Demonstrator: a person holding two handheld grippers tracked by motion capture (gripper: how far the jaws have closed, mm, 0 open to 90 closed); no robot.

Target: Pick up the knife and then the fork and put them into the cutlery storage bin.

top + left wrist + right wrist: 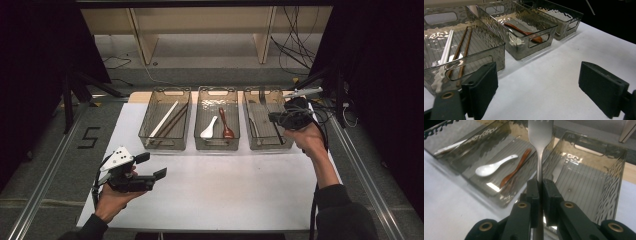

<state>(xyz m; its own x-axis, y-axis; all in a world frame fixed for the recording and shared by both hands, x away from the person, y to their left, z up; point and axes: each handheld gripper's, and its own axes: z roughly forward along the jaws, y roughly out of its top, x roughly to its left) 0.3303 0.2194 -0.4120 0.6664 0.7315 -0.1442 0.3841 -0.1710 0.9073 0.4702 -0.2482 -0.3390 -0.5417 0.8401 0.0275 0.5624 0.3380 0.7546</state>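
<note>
Fork clamped in my right gripper, above the right-hand tray.

My right gripper [540, 186] pinches the fork [539, 135] by its handle, centre of the right gripper view, over the right tray [251, 131] at the high view's upper right. My left gripper [150, 166], lower left there, stands released above the white table [225, 190], holding nothing.

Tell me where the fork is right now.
The fork is clamped by its handle in the right gripper, held over the rightmost bin, right of the bin with the white spoon.
</note>
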